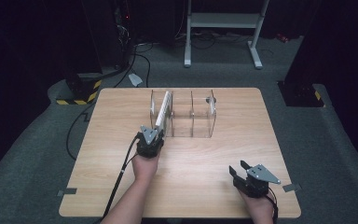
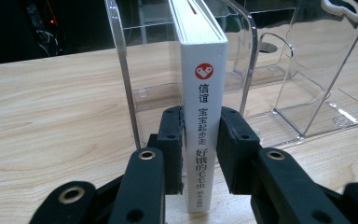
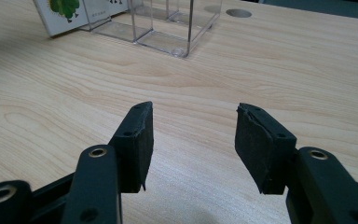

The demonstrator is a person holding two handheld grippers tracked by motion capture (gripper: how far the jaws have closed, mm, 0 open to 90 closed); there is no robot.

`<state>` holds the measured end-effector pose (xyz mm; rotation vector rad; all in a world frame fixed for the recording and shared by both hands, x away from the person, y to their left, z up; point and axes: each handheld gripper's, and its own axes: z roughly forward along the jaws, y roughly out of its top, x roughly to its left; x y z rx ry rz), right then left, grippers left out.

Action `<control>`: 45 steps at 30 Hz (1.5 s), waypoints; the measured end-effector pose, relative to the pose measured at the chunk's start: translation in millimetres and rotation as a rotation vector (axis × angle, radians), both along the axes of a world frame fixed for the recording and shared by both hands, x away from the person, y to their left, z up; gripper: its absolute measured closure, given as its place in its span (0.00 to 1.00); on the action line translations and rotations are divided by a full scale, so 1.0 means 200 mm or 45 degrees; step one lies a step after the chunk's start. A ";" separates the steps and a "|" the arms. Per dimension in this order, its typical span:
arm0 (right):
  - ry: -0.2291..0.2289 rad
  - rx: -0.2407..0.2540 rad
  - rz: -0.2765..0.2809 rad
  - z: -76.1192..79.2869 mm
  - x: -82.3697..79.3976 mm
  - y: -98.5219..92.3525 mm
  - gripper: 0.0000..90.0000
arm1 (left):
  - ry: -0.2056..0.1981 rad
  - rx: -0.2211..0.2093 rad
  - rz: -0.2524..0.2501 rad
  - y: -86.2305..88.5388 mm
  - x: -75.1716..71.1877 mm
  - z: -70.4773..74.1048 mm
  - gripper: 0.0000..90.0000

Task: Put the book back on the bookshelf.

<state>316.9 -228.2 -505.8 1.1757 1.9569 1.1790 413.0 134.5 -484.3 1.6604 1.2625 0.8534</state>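
The left gripper is closed on a white book, its two pads pressed flat against the covers on either side of the spine, low down near the book's bottom end. The book stands upright on its edge, and most of its length already sits ahead of the fingers, inside the leftmost slot of a clear plastic rack. Only the spine end sticks out toward the hand. So the book looks nearly filed: what seems left is to push it a little deeper, let go, and draw the hand back.

Just beyond the fingertips, the rack's clear divider walls rise on both sides of the book with little room to spare, so the pads may meet those edges if pushed further in. The other slots, to the right of the fingers, stand empty.

The right gripper rests well apart from the rack, its jaws about half open with nothing between them and bare table ahead of its fingers.
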 end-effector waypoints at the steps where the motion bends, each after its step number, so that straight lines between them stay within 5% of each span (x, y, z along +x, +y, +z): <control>1: -0.002 -0.003 0.002 0.00 0.00 0.00 0.52 | -0.003 0.004 -0.003 0.00 0.00 0.00 0.79; 45: -0.004 -0.006 -0.010 0.00 0.00 0.00 0.52 | -0.021 -0.014 -0.040 0.02 -0.03 0.00 0.61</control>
